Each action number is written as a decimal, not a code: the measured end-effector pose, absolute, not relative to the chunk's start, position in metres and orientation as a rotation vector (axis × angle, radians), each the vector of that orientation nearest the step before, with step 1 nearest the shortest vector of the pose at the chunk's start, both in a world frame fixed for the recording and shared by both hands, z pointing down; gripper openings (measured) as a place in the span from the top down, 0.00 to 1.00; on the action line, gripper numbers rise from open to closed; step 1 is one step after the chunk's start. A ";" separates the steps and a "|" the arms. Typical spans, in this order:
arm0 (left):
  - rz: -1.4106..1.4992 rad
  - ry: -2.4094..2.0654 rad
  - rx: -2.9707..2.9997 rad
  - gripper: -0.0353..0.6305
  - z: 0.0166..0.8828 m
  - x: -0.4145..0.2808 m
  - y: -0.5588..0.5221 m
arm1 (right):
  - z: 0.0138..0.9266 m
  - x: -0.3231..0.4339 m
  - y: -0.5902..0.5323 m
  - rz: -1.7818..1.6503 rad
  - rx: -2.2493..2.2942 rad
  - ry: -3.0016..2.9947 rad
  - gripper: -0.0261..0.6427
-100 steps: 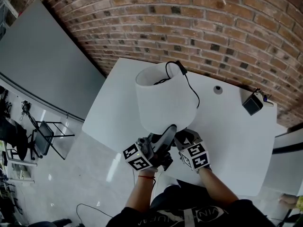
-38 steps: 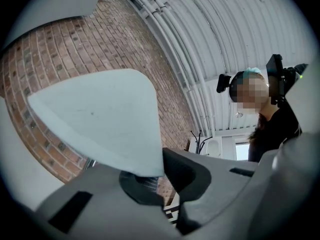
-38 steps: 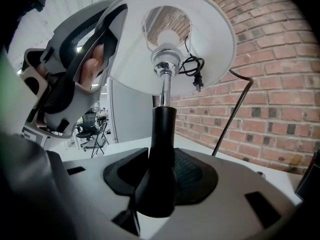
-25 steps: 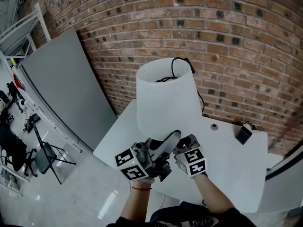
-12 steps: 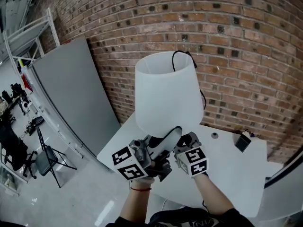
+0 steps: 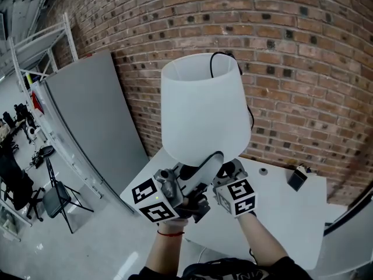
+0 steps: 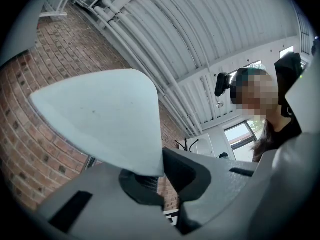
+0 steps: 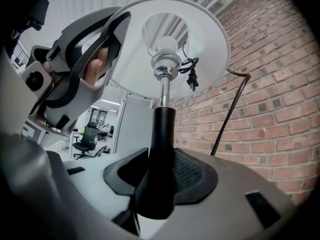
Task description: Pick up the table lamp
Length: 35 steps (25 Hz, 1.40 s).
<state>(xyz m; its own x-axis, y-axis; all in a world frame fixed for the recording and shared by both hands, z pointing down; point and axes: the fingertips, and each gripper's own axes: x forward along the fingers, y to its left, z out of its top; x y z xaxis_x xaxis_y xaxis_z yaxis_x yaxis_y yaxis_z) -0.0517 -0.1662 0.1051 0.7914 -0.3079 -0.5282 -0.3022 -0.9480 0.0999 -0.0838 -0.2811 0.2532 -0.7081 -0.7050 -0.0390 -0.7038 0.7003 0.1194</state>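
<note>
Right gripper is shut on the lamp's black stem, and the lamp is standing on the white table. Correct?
Not quite. The table lamp is not standing on the white table. The head view shows it held up in the air, in front of the brick wall. The right gripper is shut on the black stem.

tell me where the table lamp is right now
Head view, centre: the table lamp is held up in front of the brick wall, above the white table, its black stem clamped in the right gripper's jaws.
</note>
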 end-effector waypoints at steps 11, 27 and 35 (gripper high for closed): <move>-0.899 -0.509 2.995 0.93 0.089 -0.059 -0.141 | 0.233 -0.091 -0.260 -0.246 1.201 -2.910 0.72; -0.907 -0.497 2.992 0.93 0.091 -0.067 -0.116 | 0.234 -0.098 -0.237 -0.246 1.228 -2.900 0.72; -0.901 -0.483 2.990 0.93 0.092 -0.069 -0.111 | 0.235 -0.099 -0.233 -0.244 1.247 -2.894 0.72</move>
<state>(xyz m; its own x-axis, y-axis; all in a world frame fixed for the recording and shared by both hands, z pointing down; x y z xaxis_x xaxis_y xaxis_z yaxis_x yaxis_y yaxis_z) -0.0686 -0.1113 0.0919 0.7906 -0.2840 -0.5425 -0.2947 -0.9531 0.0696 -0.0992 -0.2326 0.2347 -0.6883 -0.7212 -0.0781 -0.7241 0.6766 0.1336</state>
